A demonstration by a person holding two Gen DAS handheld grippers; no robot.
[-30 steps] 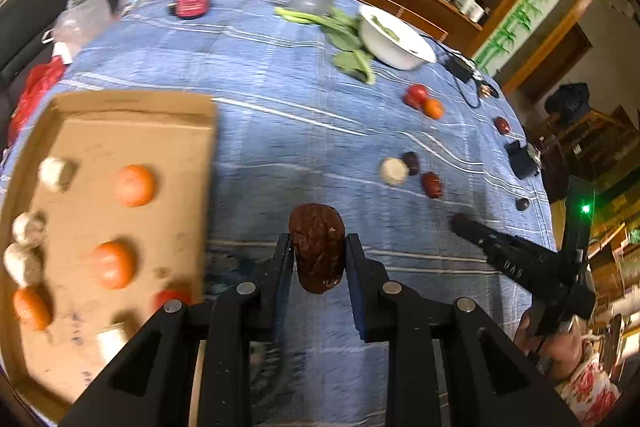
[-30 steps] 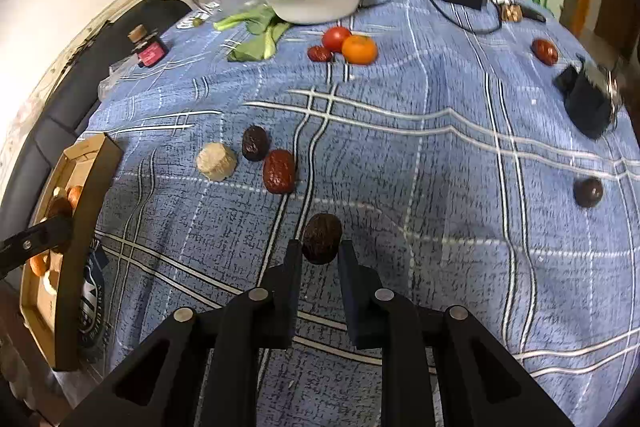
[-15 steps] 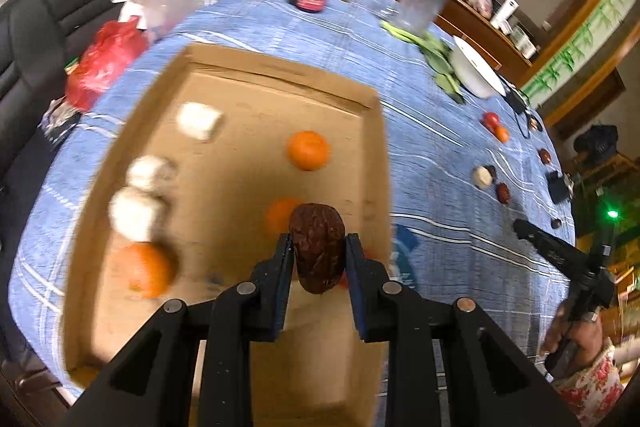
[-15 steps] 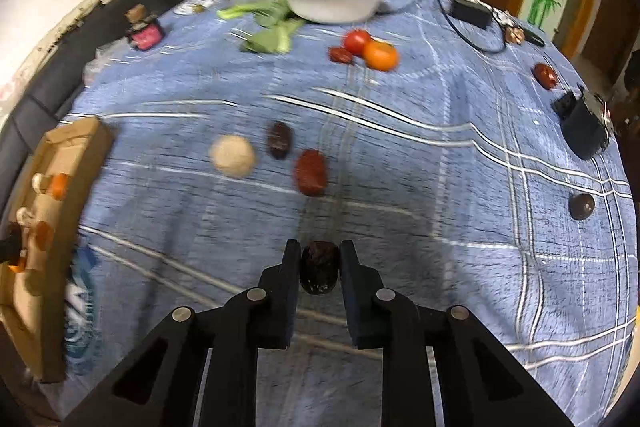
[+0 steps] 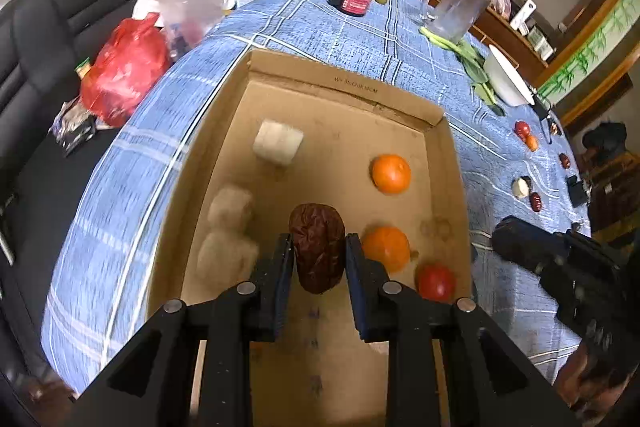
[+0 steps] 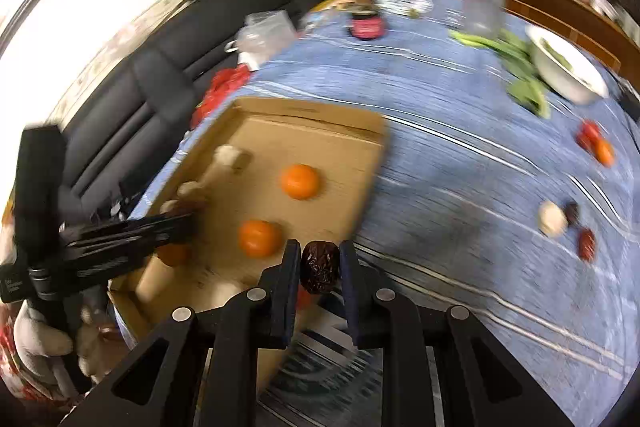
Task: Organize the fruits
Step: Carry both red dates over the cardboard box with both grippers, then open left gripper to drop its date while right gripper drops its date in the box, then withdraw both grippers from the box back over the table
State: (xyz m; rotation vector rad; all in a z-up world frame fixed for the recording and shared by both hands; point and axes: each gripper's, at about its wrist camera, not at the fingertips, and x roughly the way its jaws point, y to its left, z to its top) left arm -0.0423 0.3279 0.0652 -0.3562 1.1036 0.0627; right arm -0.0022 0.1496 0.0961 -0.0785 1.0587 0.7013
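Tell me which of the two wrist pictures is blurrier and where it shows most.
Right wrist view: blurrier, with motion smear across the blue tablecloth, cardboard box and white bowl, though the right gripper and its date look sharp. Left wrist view: mostly crisp, soft only at the white pieces and tablecloth edge.

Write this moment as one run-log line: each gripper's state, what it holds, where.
left gripper: shut on date, over cardboard tray | right gripper: shut on dark date, near tray edge | phase: placing
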